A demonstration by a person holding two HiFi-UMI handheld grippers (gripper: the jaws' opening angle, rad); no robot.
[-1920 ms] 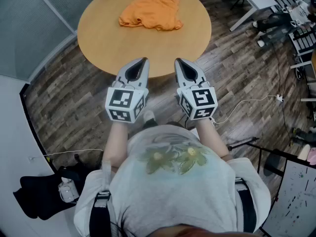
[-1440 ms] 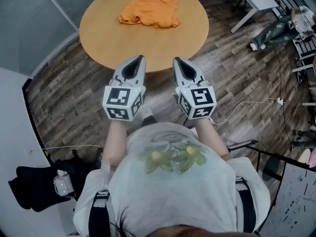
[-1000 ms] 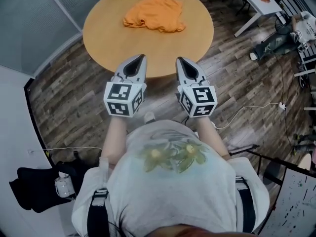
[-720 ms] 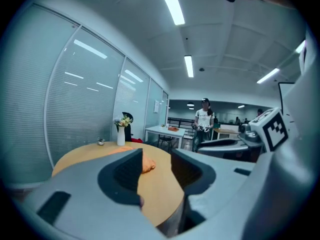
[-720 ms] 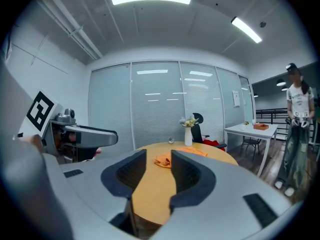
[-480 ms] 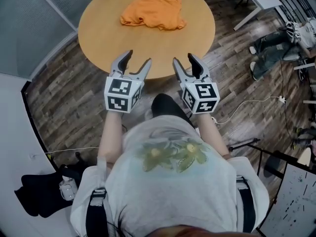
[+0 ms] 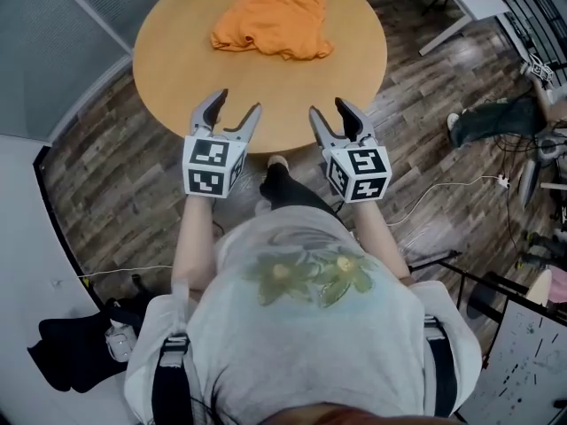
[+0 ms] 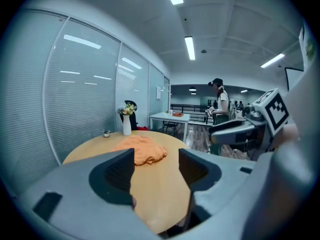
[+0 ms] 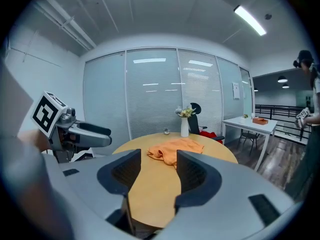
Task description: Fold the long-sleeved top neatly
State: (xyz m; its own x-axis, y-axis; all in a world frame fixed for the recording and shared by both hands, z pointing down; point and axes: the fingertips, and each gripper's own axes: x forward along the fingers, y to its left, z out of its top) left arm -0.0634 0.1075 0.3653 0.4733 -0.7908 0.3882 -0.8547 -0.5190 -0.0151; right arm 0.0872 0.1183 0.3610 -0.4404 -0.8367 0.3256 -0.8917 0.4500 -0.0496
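Note:
A crumpled orange long-sleeved top [image 7: 270, 20] lies on the far half of a round wooden table [image 7: 177, 60]. Both grippers hover side by side over the table's near edge, well short of the top. My left gripper [image 7: 232, 112] is open, its jaws have just been opening, and nothing is between them. My right gripper [image 7: 330, 111] is open too, having just opened, also empty. In the left gripper view the top [image 8: 142, 150] shows beyond the spread jaws of the left gripper [image 8: 156, 156]. In the right gripper view the top [image 9: 175, 149] lies ahead of the right gripper [image 9: 158, 156].
A white vase with flowers [image 8: 126, 124] and a small cup [image 8: 106, 133] stand at the table's far edge. Glass walls with blinds lie behind it. A white table [image 8: 170, 118] and a standing person [image 8: 220, 101] are farther off. A cable [image 7: 443, 189] and a black bag [image 7: 71, 361] lie on the floor.
Both grippers went from shut to open and moved forward to the table's near edge. The person's leg has stepped forward between the arms.

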